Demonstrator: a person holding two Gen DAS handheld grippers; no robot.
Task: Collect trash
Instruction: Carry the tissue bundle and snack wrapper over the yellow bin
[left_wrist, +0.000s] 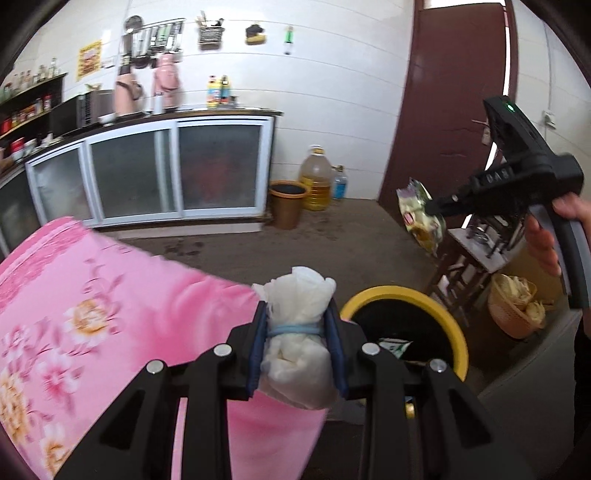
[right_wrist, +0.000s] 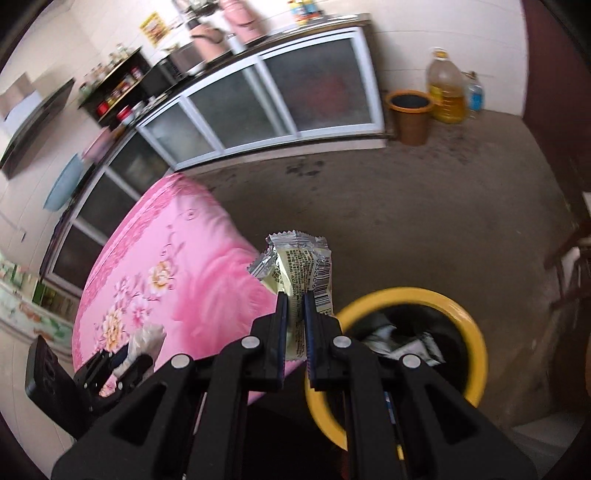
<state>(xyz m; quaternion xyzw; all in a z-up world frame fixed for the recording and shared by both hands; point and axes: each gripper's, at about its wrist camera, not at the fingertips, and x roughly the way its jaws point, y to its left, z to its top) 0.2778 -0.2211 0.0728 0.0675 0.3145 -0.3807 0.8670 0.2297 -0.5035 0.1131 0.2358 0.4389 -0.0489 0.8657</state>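
My left gripper (left_wrist: 297, 321) is shut on a crumpled white tissue wad (left_wrist: 295, 354) bound by a blue band, just over the edge of the pink flowered table (left_wrist: 92, 314). A yellow-rimmed bin (left_wrist: 448, 325) with a black liner stands right of it, with wrappers inside. My right gripper (right_wrist: 294, 300) is shut on a yellow and silver snack wrapper (right_wrist: 301, 267), close to the rim of the yellow-rimmed bin (right_wrist: 469, 325). In the left wrist view the right gripper (left_wrist: 430, 206) holds the snack wrapper (left_wrist: 421, 218) high at the right. In the right wrist view the left gripper (right_wrist: 127, 356) with the tissue wad (right_wrist: 147, 338) appears at the lower left.
An orange bin (left_wrist: 286, 203), a large oil bottle (left_wrist: 316, 177) and a small bottle (left_wrist: 340, 182) stand by the white cabinets (left_wrist: 166, 166). A brown door (left_wrist: 450, 92), a wooden stool (left_wrist: 476, 254) and a basket (left_wrist: 515, 306) are on the right. A hand (left_wrist: 546, 236) holds the right gripper's handle.
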